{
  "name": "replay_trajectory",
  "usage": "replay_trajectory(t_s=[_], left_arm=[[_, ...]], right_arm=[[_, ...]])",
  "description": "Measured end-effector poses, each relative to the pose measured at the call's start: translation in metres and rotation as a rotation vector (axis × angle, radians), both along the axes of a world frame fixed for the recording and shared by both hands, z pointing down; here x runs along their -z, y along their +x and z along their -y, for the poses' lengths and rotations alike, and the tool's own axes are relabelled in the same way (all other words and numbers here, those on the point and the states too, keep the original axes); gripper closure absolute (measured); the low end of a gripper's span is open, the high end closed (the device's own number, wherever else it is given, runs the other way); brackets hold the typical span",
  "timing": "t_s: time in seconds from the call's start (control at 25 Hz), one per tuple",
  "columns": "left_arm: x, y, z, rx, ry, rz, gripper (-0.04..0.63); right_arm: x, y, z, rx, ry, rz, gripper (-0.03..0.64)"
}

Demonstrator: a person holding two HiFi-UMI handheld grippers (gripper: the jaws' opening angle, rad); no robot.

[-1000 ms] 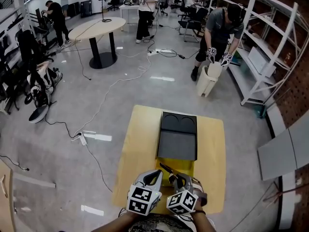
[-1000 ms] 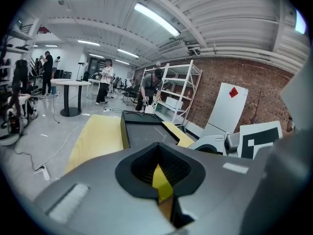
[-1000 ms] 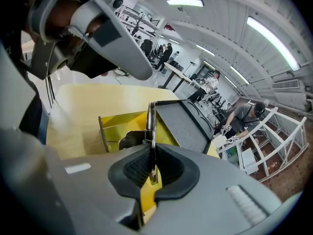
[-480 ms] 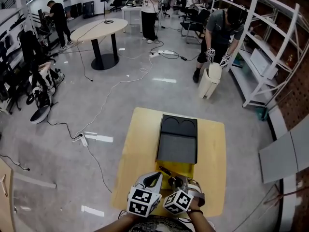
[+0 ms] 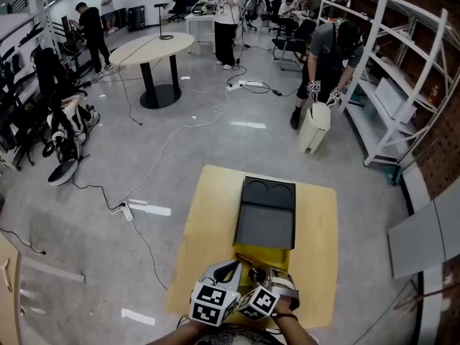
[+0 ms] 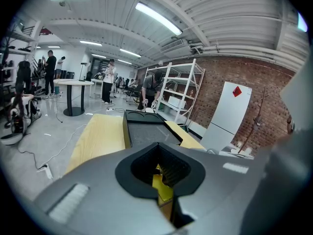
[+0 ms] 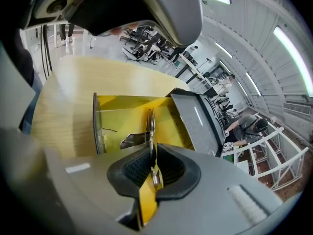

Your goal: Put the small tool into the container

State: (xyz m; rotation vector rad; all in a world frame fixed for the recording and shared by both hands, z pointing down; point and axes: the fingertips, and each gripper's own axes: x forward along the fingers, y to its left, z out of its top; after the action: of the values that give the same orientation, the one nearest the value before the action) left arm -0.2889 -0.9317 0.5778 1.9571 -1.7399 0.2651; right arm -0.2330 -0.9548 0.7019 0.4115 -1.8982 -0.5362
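As right tool (image 7: pixel 150 153) is opening around the metal piece (image 7: pixel 149 126) over the yellow container (image 7: pixel 122 102), left tool (image 6: pixel 159 166) seemingly clamps its 6 o'clock rim steady.

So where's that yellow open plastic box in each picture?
Head view: yellow open plastic box, bottom centre.
Left gripper view: low centre, only a yellow sliver between the left claw's pads.
Right gripper view: centre-left, open top showing.
Shared landmark: the dark grey flat case just behind it.
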Motion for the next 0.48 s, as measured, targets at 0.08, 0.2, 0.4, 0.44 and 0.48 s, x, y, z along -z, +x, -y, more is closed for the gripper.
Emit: replay_trajectory(t_s=[0.08, 0.2, 0.4, 0.44, 0.48], left_arm=[[0.009, 0.003, 0.0, 0.001, -0.003, -0.003, 0.583], [0.015, 0.008, -0.002, 0.0, -0.007, -0.003, 0.583], [0.007, 0.008, -0.019, -0.004, 0.002, 0.009, 0.584], [0.01, 0.009, -0.023, -0.006, 0.002, 0.006, 0.583], [0.014, 0.01, -0.026, -0.009, 0.002, 0.003, 0.583]], right_arm=[[0.008, 0.001, 0.0, -0.001, -0.01, 0.007, 0.589], [0.012, 0.007, -0.003, -0.003, -0.036, 0.004, 0.583], [0.004, 0.012, -0.021, -0.002, -0.06, -0.006, 0.562], [0.006, 0.014, -0.025, -0.008, -0.065, -0.002, 0.559], [0.009, 0.016, -0.028, -0.016, -0.069, 0.0, 0.552]])
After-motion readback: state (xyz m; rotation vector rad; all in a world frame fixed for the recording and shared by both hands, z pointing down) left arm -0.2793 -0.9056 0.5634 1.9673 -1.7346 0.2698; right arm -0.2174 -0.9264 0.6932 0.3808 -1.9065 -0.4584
